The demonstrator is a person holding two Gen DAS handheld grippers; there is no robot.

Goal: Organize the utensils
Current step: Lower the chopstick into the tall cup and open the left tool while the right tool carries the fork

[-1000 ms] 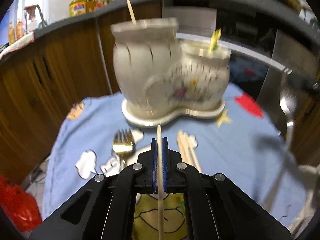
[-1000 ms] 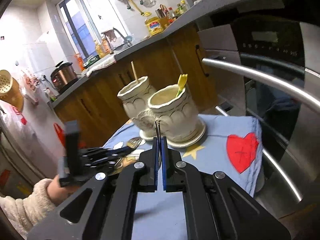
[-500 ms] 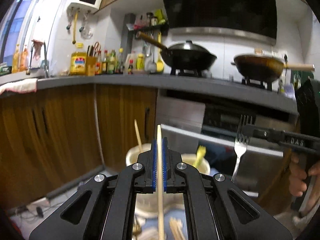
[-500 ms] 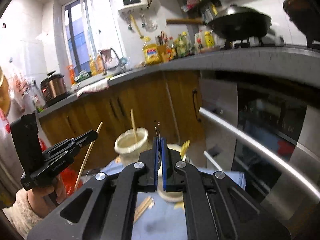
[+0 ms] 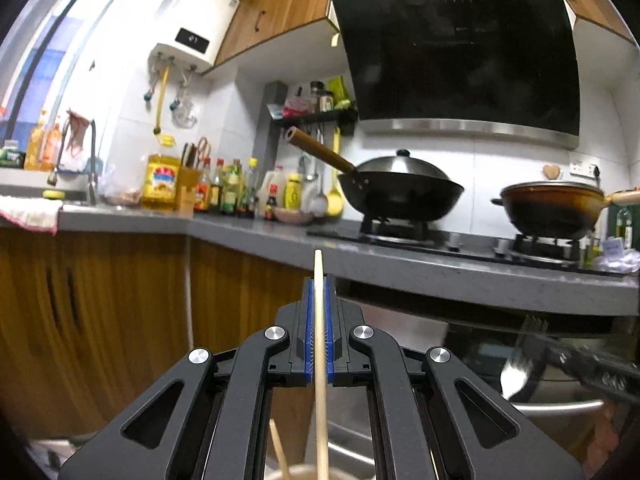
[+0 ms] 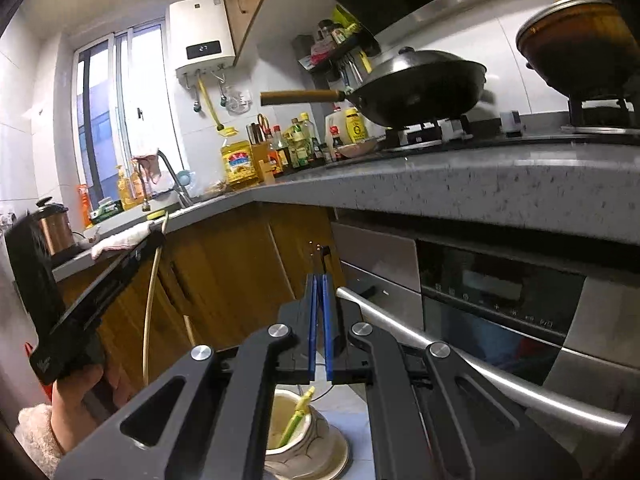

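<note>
My left gripper (image 5: 319, 280) is shut on a wooden chopstick (image 5: 320, 360) that stands upright, its lower end over a cream ceramic cup rim (image 5: 308, 472) with another chopstick (image 5: 278, 452) in it. My right gripper (image 6: 319, 280) is shut on a fork held edge-on; its tines (image 6: 316, 250) poke past the tips. The fork (image 5: 518, 364) and right gripper show at the left wrist view's right edge. Below the right gripper is a cream cup (image 6: 304, 432) with a yellow-green utensil (image 6: 298, 416). The left gripper (image 6: 80, 300) and its chopstick (image 6: 151, 300) show at left.
A grey counter (image 5: 400, 256) with a wok (image 5: 400, 192), a brown pot (image 5: 552, 204) and bottles (image 5: 224, 192) runs ahead. Wooden cabinets (image 5: 100, 320) and an oven with a steel handle (image 6: 460, 364) stand below it.
Both grippers have risen and tilted up, from looking down at the cups on the blue cloth to facing the counter. The chopstick and fork stay gripped, now above the cups.
</note>
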